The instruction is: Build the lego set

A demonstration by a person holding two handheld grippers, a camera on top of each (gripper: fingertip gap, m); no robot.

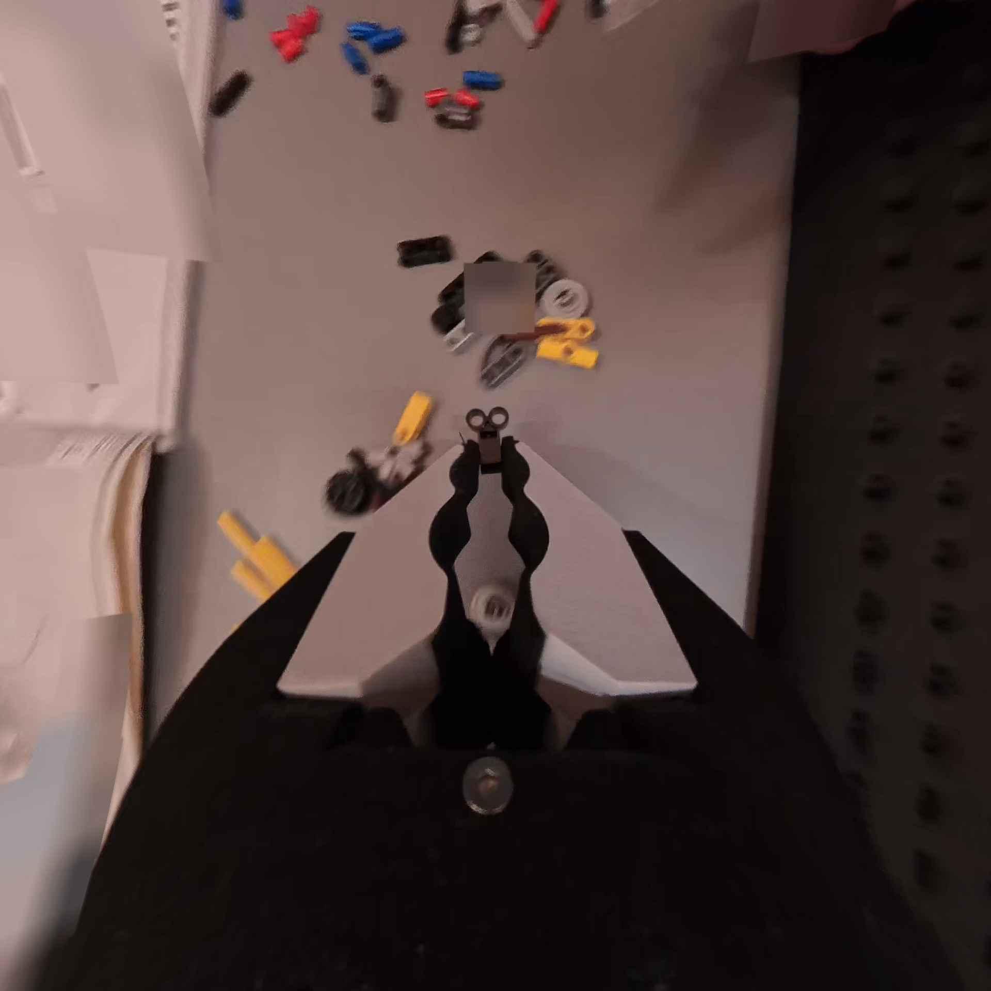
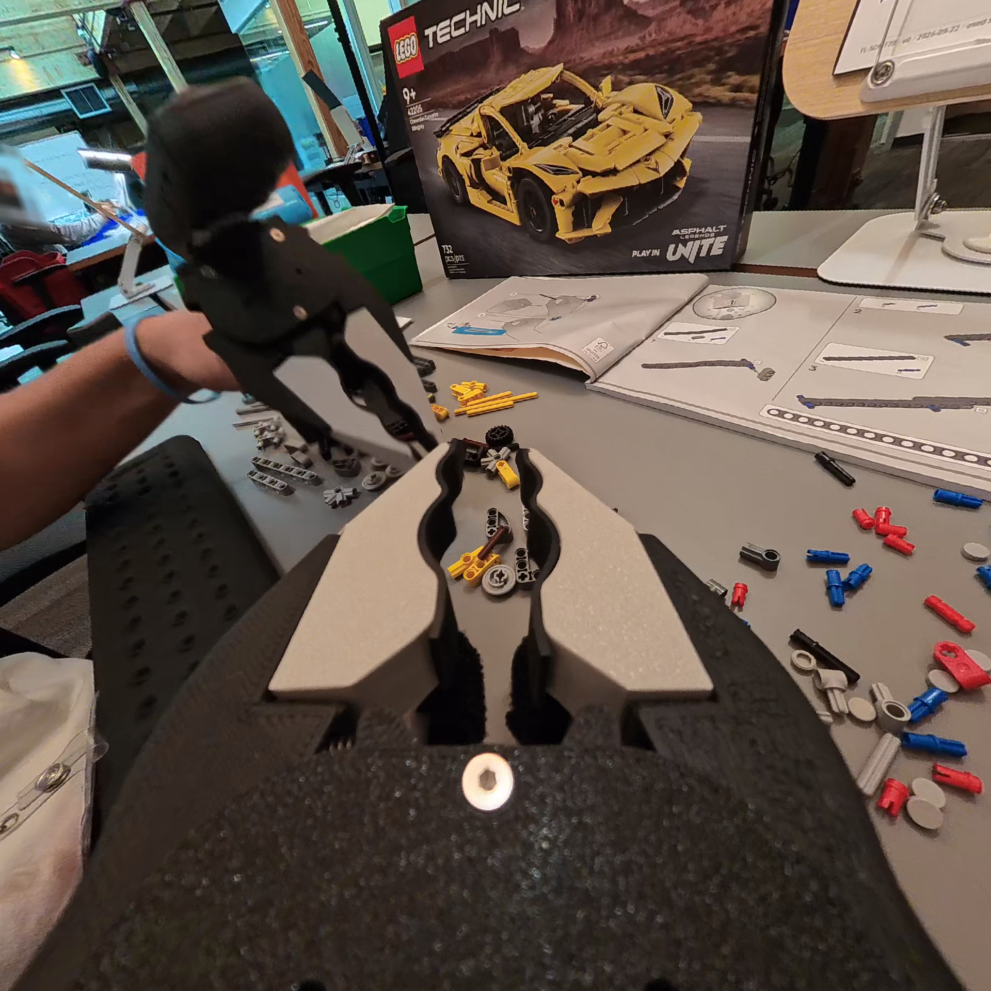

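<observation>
Left gripper point(image 1: 488, 448) pinches a small dark piece point(image 1: 487, 429); surrounding parts blurred.

The left tool point(image 1: 487, 448) is nearly shut, its tips pinching a small dark piece point(image 1: 487, 429), angled downward from the person's forearm point(image 2: 80, 418), while the right tool point(image 2: 485, 448) hangs level, its fingers point(image 2: 375, 563) slightly parted and gripping nothing.
</observation>
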